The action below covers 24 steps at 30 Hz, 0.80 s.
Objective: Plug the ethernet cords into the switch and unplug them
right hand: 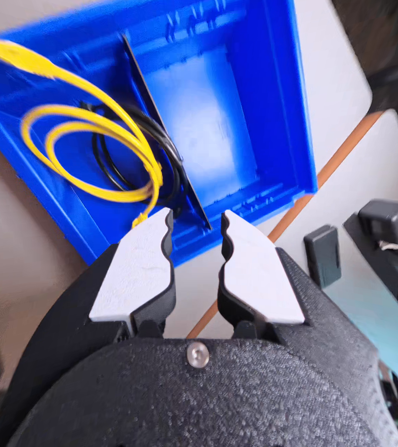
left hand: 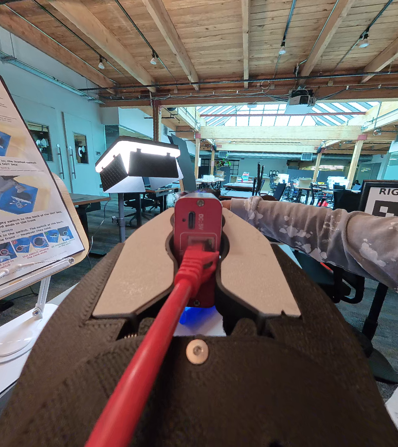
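Left wrist view: left gripper (left hand: 198, 232) clamps red switch (left hand: 198, 232) upright — red ethernet cord (left hand: 144, 362) plugged, port exposed. Right gripper (right hand: 196, 232) gapes empty over blue bin (right hand: 289, 96) — yellow cord (right hand: 101, 145) likely next.

Red switch (left hand: 198, 242) is standing upright at centre, red cord (left hand: 144, 358) plugged in, trailing toward 7 o'clock. Yellow cord (right hand: 91, 154) is lying coiled at 10 o'clock.
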### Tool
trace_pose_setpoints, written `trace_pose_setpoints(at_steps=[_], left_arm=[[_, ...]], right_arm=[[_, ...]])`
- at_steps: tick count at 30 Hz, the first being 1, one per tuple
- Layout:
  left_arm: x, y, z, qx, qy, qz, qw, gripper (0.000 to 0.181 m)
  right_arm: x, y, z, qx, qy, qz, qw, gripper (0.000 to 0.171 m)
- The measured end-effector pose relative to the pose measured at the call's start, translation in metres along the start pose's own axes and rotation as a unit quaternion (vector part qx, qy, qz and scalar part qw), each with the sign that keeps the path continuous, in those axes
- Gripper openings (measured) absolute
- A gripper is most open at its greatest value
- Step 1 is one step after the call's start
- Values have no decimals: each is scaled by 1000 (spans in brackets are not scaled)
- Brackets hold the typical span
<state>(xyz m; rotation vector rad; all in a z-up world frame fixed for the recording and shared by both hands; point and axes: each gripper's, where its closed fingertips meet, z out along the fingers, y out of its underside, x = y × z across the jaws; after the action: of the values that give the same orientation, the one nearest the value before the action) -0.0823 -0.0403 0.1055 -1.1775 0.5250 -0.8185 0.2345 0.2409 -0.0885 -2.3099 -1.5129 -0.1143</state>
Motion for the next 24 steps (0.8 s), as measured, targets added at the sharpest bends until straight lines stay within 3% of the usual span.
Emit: trace_pose_setpoints(at_steps=[6, 10, 12, 17, 20, 24], left_arm=[[3, 7, 5, -11, 4, -2, 1000, 30], [3, 8, 4, -16, 0, 6, 1000, 30], [2, 9, 4, -17, 0, 4, 1000, 30], [-4, 11, 2, -18, -4, -2, 1000, 30], [-9, 18, 4, -26, -8, -12, 1000, 30], [-11, 33, 12, -47, -2, -28, 999, 30]], right_arm=[[-61, -68, 13, 126, -1, -107, 986, 35], [-82, -97, 38, 173, -7, -94, 980, 26], [-92, -93, 54, 147, -31, -97, 984, 16], [-80, -65, 80, 56, 56, -188, 979, 19], [-74, -78, 60, 118, 58, -145, 981, 22], [-102, -121, -9, 299, -9, -82, 951, 29]])
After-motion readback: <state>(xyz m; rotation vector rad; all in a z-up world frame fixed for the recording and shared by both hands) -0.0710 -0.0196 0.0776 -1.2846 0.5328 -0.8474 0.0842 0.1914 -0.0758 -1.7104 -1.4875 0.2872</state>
